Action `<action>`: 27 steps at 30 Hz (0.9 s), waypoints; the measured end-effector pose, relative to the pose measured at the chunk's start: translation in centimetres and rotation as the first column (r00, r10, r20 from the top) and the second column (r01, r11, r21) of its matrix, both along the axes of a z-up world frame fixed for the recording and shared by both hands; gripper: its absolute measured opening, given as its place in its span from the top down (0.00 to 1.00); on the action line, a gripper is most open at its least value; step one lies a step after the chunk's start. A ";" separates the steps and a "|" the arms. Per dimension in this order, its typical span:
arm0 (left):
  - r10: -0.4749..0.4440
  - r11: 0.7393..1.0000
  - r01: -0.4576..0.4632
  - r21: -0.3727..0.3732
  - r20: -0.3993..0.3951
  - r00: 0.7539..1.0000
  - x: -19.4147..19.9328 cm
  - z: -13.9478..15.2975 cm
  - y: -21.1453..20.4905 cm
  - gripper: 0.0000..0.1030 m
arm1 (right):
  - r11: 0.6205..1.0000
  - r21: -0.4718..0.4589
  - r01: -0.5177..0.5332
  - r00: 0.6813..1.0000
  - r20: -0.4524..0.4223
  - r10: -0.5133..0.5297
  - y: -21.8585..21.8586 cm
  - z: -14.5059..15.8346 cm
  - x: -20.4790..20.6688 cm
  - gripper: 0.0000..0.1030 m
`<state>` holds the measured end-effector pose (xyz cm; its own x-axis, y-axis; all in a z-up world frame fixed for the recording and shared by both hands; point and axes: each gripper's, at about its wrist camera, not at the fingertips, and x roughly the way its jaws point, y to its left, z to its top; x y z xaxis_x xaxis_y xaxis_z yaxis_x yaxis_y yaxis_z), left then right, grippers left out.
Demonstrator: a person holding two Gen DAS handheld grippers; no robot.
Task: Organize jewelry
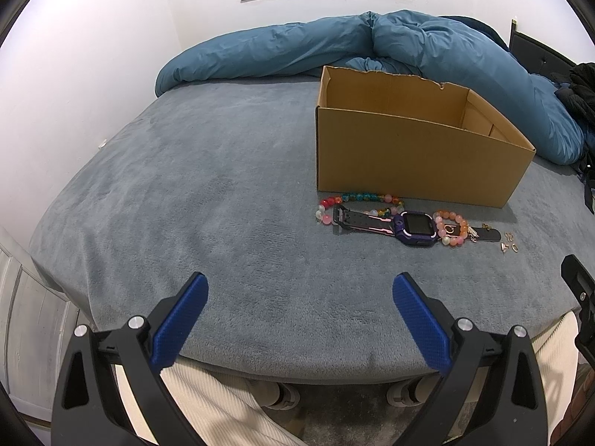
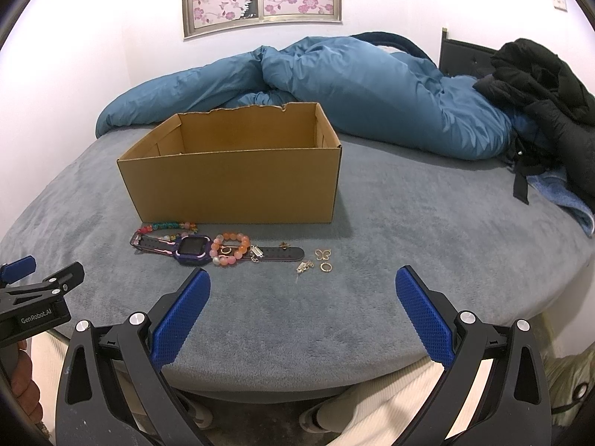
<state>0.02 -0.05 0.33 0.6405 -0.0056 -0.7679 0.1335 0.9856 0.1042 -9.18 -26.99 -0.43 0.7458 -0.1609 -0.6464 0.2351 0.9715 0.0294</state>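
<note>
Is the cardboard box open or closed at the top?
Open. The cardboard box has no lid or flaps over it; its inner walls show in both wrist views.

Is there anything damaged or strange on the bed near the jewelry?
The cardboard box has a torn, ragged back rim. The orange bead bracelet lies on top of the purple watch strap, not apart.

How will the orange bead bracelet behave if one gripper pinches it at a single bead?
Likely floppy: the orange bead bracelet is a loop of separate round beads, so it should sag from the pinch point. The glossy beads may slip between the fingers. It overlaps the watch strap, so lifting may nudge the watch.
</note>
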 end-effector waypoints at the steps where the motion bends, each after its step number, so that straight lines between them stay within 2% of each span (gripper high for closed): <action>1: 0.001 1.000 -0.001 0.001 0.000 1.000 0.0 0.0 0.0 0.05 | 1.000 -0.002 0.000 1.000 0.000 0.000 0.0 0.0 0.0 0.07; 27: 0.000 1.000 0.000 0.001 -0.008 1.000 0.1 -0.3 0.1 0.05 | 1.000 0.000 0.001 1.000 -0.004 -0.001 0.0 0.0 0.2 0.07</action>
